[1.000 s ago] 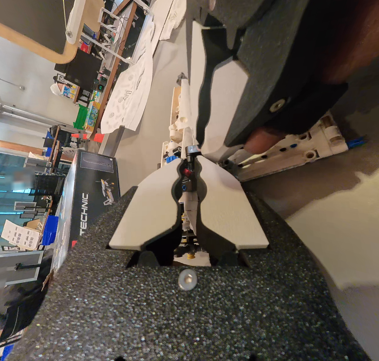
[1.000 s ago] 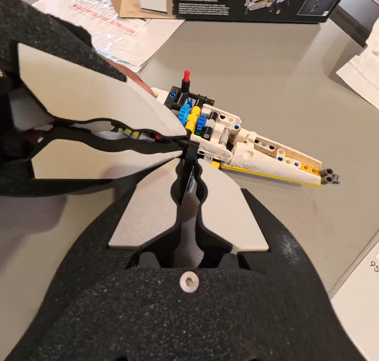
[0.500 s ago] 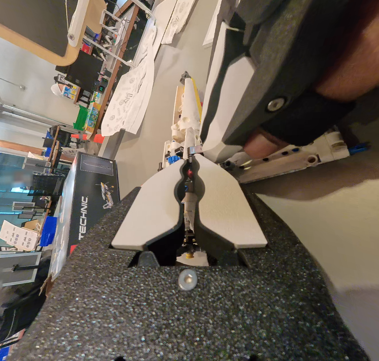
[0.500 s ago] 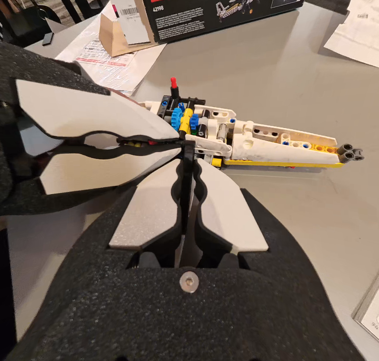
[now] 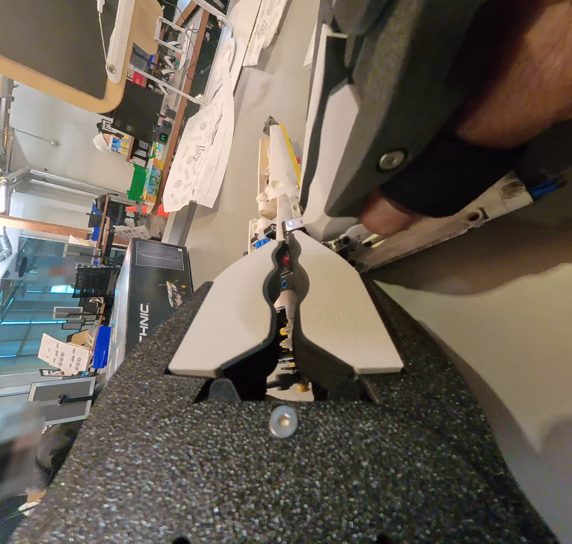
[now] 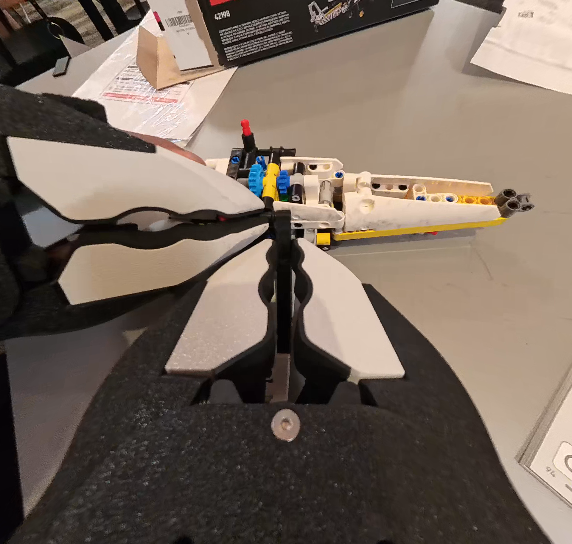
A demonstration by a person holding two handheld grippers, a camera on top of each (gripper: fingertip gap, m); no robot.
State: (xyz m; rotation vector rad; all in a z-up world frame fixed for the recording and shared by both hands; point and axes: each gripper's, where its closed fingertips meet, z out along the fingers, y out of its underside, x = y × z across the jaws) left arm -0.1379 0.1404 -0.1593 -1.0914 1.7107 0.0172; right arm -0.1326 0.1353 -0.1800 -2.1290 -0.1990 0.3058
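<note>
We see the right gripper [image 6: 283,244] at the centre of its own view with both pads pressed on a flat black beam [image 6: 283,281], which runs up the narrow slot between them and meets the near end of the brick-built model [image 6: 371,201]. The model, white with a yellow strip along its lower edge, lies on the grey table [image 6: 433,297] across the middle of the frame, its grey tip pointing right. The left gripper [image 6: 263,216] comes in from the left edge, its jaws closed on the model's near end just where the black beam reaches it; we judge that one claw steadies the model while the other brings the beam to it. In the left wrist view the same pinch sits at frame centre [image 5: 286,244], with red and blue pins showing in the gap. The exact joint between beam and model is hidden behind the fingertips. A black box [image 6: 309,12] stands along the top edge, and paper sheets [image 6: 526,34] are cut off at the upper right.
</note>
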